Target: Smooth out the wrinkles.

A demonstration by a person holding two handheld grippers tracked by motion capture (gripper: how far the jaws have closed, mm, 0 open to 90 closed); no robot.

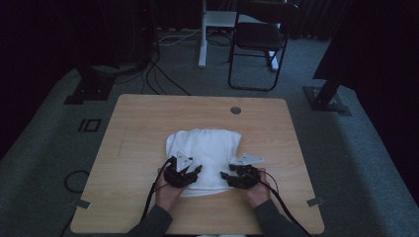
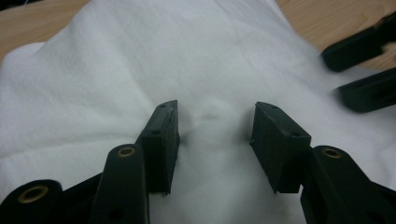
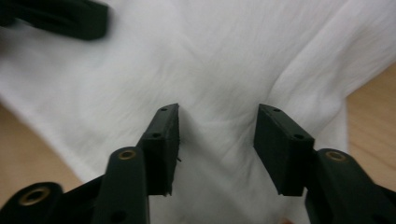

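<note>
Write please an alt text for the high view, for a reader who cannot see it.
A white cloth lies folded on a wooden table, and a person holds two black grippers over its near edge, the left gripper and right gripper both with jaws apart. Behind the table, on a dim grey floor, stands a black chair.
</note>
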